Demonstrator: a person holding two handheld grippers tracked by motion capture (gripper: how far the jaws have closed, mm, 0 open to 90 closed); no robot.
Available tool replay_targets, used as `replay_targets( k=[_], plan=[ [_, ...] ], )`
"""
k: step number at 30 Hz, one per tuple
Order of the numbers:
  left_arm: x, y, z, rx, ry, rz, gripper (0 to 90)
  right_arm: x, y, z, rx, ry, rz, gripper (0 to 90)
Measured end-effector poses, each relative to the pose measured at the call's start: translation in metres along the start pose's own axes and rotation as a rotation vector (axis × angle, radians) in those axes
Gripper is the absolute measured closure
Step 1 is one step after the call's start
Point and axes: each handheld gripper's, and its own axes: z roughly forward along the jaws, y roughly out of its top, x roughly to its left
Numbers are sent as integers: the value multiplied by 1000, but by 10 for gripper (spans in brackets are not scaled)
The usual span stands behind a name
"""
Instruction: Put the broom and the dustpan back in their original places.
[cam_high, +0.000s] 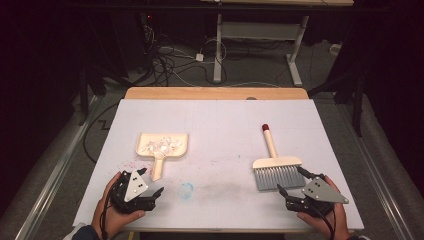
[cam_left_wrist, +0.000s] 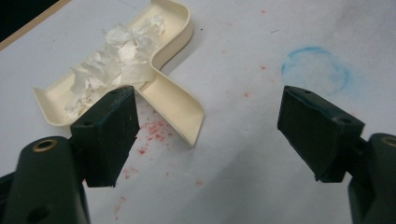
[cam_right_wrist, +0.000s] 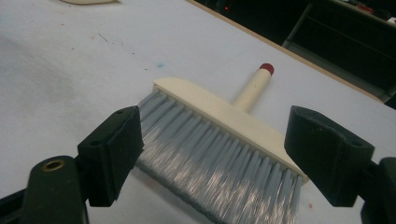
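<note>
— What stands around the dustpan (cam_high: 162, 145)?
— Its handle points at the left gripper (cam_high: 152, 182), whose jaws are spread just short of it. Bare table (cam_high: 220, 125) lies beyond the dustpan and between it and the brush (cam_high: 276, 165).
— And past that gap?
— The brush's bristles block the right gripper (cam_high: 291, 181).

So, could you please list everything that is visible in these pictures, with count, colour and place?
dustpan: 1, cream, left half of the table, handle toward the person
paper scraps: a heap, white, inside the dustpan
brush: 1, cream with grey bristles and red handle tip, right half
blue ring mark: 1, near front edge
red specks: scattered, beside the dustpan handle
table: 1, white top
left tool: 1, black, open, near the dustpan handle
right tool: 1, black, open, at the bristles
</note>
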Motion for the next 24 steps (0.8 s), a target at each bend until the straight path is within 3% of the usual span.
replay_targets(
  k=[7,24],
  plan=[
    [0,1,2,5,-5,4,203,2,0,3,21,9,-16,200],
    [-1,1,2,4,0,11,203,4,4,-1,3,4,-24,197]
  ],
)
